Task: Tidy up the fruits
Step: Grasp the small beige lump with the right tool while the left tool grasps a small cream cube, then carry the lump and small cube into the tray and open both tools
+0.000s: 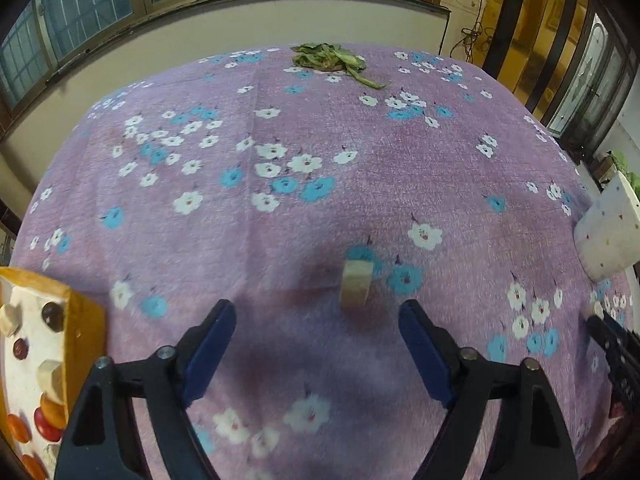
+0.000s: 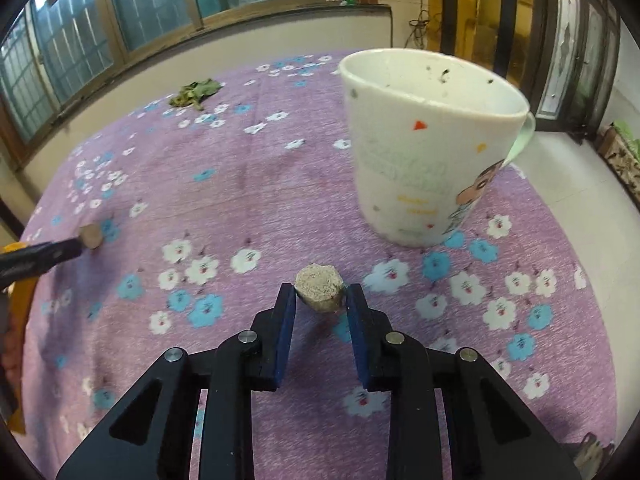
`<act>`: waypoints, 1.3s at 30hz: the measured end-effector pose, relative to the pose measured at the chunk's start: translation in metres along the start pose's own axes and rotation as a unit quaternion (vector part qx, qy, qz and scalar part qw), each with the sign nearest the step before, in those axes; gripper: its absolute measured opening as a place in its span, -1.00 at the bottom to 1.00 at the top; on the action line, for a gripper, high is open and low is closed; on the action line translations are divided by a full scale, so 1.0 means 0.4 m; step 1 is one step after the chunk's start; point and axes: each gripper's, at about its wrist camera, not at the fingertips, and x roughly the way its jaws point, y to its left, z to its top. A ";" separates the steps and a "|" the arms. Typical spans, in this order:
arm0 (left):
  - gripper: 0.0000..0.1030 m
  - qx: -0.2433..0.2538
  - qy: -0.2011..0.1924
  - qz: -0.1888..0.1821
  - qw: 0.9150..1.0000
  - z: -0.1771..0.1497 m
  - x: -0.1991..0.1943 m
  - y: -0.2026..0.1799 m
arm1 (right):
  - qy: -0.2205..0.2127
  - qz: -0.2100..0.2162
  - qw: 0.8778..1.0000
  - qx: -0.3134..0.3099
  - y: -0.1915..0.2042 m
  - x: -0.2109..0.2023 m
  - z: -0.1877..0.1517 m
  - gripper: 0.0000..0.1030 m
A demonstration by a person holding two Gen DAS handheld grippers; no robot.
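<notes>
A pale fruit chunk (image 1: pixel 355 287) lies on the purple flowered cloth just ahead of my open left gripper (image 1: pixel 318 316), a little right of its centre line. The same chunk shows far left in the right wrist view (image 2: pixel 91 236), by the left gripper's tip. My right gripper (image 2: pixel 320 296) is shut on a round beige fruit piece (image 2: pixel 320 287) and holds it above the cloth, in front of a white cartoon mug (image 2: pixel 432 148). An orange-rimmed plate (image 1: pixel 86 320) with several fruit pieces sits at the left gripper's left.
Wilted green leaves (image 1: pixel 330 58) lie at the table's far edge, also in the right wrist view (image 2: pixel 195 93). The mug shows at the right edge of the left wrist view (image 1: pixel 608 232). A wall with windows stands behind the table.
</notes>
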 end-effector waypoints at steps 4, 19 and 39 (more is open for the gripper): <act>-0.35 0.011 -0.006 -0.006 1.000 0.008 0.026 -0.017 | -0.001 0.006 1.000 -0.003 0.015 -0.003 -0.006 -0.50; -0.68 -0.006 -0.022 -0.100 0.995 -0.097 -0.098 0.050 | -0.019 0.018 0.998 -0.062 0.130 -0.080 -0.052 -0.51; -0.68 -0.072 -0.020 -0.104 0.992 -0.374 -0.296 0.237 | 0.003 0.091 0.984 -0.155 0.430 -0.147 -0.164 -0.51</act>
